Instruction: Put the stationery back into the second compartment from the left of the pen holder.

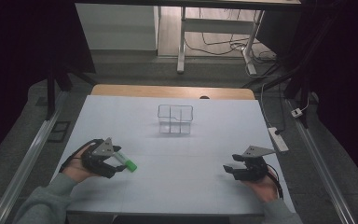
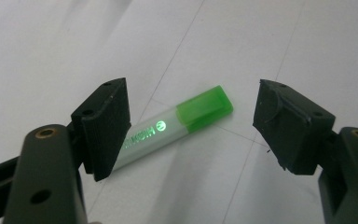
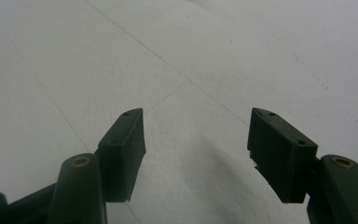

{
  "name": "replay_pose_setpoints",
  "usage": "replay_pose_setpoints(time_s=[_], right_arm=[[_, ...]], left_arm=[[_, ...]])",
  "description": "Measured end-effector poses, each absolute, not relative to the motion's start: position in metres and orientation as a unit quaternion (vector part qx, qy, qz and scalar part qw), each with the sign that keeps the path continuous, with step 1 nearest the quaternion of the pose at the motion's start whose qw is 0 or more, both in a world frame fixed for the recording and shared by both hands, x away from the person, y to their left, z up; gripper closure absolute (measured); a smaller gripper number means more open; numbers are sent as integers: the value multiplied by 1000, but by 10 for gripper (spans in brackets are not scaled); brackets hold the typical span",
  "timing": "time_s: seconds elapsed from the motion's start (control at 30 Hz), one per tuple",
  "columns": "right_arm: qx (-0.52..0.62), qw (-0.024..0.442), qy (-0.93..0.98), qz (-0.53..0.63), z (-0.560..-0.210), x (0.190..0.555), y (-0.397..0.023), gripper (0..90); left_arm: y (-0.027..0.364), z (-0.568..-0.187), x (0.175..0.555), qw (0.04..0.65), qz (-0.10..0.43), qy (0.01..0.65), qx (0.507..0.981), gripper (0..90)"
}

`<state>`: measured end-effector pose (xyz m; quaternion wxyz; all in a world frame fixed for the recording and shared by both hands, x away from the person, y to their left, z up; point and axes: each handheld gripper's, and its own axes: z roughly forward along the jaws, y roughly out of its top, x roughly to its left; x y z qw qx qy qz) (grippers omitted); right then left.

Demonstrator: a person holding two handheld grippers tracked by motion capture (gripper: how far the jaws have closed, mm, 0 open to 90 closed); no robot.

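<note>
Left gripper (image 2: 191,126) wide apart, straddling green highlighter (image 2: 177,128) flat on desk (image 1: 191,186) — nothing gripped yet. Right gripper (image 3: 196,149) wide, empty, resting well apart. Clear divided box (image 1: 175,119) ahead, empty — likely pickup just beginning.

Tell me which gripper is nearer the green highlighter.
Left. The left gripper is right at the green highlighter, which lies between its open fingers. The right gripper sits open far across the table, on the opposite side.
</note>
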<state>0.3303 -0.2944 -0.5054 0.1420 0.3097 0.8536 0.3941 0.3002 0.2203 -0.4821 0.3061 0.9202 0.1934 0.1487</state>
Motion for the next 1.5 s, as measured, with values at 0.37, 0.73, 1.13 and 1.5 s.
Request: replay_pose_setpoints(time_s=[0.37,0.73,1.13,1.5], right_arm=[[308,141,856,392,-506,331,-294,355],[309,138,857,389,-507,331,-294,354],[307,140,860,383,-508,332,-293,350],[306,136,861,382,-509,333,-292,344]], left_arm=[[211,-471,314,291,143,136,936,280],[204,-480,329,255,98,93,958,293],[194,-487,345,231,56,49,970,303],[184,-494,357,182,26,12,983,304]])
